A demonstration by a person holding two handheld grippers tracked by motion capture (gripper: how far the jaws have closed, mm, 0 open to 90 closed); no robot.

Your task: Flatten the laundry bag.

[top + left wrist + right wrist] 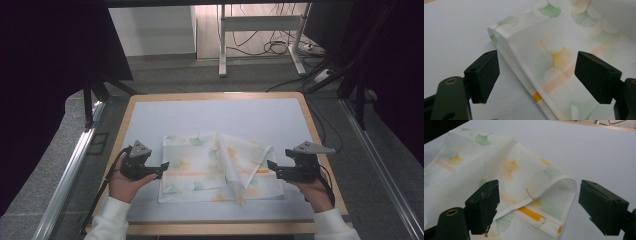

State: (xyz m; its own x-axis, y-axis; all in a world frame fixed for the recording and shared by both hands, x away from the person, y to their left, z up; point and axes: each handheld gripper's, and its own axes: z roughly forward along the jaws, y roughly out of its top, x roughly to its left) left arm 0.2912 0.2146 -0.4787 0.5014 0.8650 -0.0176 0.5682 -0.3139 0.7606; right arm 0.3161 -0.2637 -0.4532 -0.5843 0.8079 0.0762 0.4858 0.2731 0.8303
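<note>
You've got the wooden-edged table (129, 114) dead centre with its pale grey mat (235, 115) covering nearly the whole top, a strip of wood showing round the mat's edges. Beyond the table's far edge, out on the grey floor, there's a white metal stand (260, 30) with a tangle of black cables (272, 47) lying at its feet. Either side of the table you see dark curtains (45, 60) hanging, and aluminium rails (70, 170) running along the floor just beside its long edges.
</note>
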